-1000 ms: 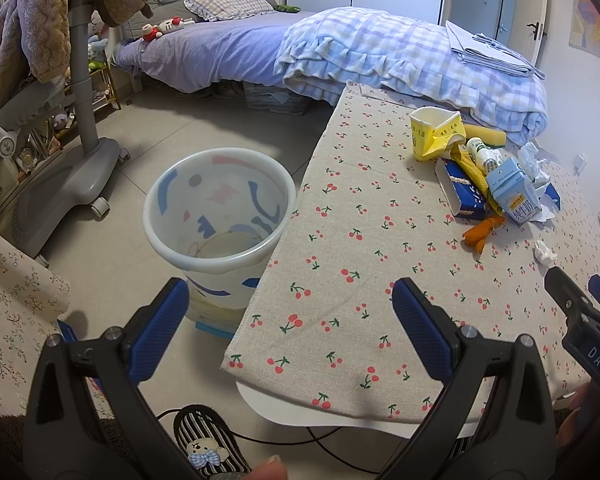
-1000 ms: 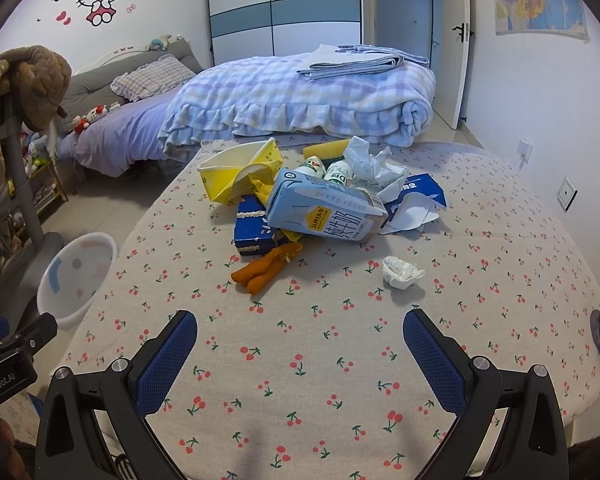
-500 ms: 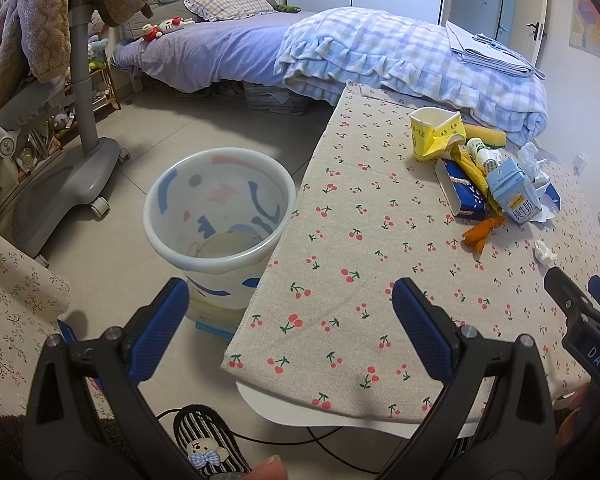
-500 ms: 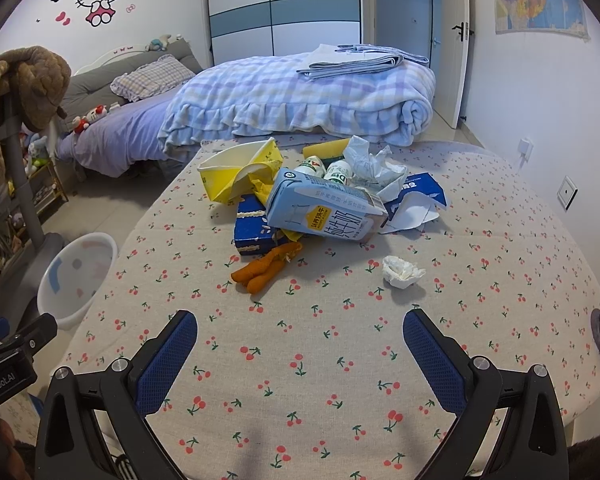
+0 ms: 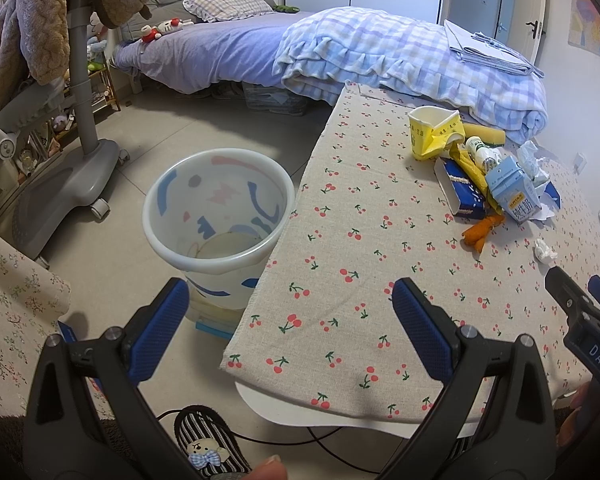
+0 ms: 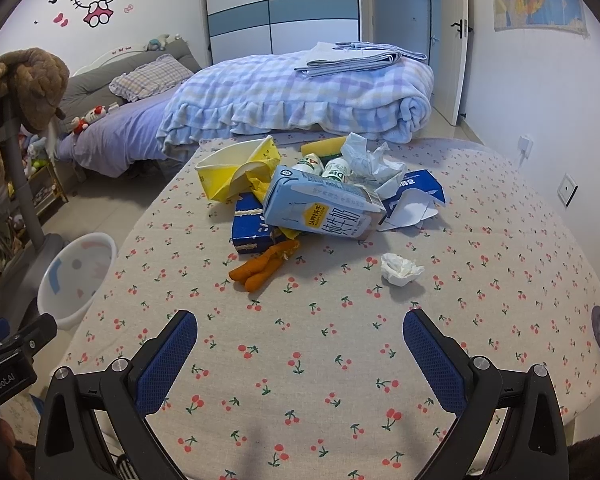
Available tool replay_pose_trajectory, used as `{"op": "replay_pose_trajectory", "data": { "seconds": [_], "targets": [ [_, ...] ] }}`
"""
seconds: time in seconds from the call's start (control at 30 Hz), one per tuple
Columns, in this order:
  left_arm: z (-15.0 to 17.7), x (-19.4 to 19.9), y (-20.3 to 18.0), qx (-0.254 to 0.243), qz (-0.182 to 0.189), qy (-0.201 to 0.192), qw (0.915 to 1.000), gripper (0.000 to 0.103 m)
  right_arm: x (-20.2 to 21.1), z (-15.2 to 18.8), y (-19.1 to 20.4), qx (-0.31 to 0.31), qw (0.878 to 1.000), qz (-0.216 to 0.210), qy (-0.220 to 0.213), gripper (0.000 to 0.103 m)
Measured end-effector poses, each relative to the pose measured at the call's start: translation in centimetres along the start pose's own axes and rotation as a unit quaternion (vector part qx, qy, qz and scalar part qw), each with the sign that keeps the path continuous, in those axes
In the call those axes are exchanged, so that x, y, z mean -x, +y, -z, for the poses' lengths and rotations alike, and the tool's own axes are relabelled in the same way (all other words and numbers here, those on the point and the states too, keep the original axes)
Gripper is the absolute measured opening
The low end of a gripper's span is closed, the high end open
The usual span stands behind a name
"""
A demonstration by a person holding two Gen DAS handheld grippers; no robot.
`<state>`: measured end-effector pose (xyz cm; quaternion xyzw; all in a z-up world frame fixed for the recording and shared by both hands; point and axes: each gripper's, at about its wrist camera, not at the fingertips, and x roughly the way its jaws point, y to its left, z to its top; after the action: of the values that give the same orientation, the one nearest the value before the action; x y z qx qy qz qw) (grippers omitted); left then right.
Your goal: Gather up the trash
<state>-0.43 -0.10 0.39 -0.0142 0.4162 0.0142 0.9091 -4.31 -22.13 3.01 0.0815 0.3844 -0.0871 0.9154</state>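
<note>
Cluttering cherry tablecloth (image 6: 300,344), milk carton (image 6: 320,210), crumpled tissue (image 6: 400,270), bin (image 5: 220,224) beside.

The carton (image 6: 320,210) hides part of the blue box (image 6: 248,228); bottle (image 6: 338,168) labels are too small to read.

A pile of trash (image 6: 312,200) is heaped on the table (image 6: 500,280), a bin (image 5: 220,224) is set on the floor left of the table, and a bed (image 6: 292,96) is placed behind it.
</note>
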Motion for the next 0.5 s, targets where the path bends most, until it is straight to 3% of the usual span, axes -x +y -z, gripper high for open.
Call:
{"op": "replay_pose_trajectory", "data": {
  "seconds": [0.27, 0.5],
  "targets": [
    [-0.4, -0.2, -1.0, -0.017, 0.008, 0.009, 0.9998, 0.101, 0.2, 0.0, -0.6, -0.019, 1.000, -0.010, 0.015, 0.103],
    [-2.6, -0.6, -2.5, -0.042, 0.023, 0.019, 0.9987, 0.101, 0.5, -3.0, -3.0, -0.041, 0.998, 0.005, 0.043, 0.103]
  ]
}}
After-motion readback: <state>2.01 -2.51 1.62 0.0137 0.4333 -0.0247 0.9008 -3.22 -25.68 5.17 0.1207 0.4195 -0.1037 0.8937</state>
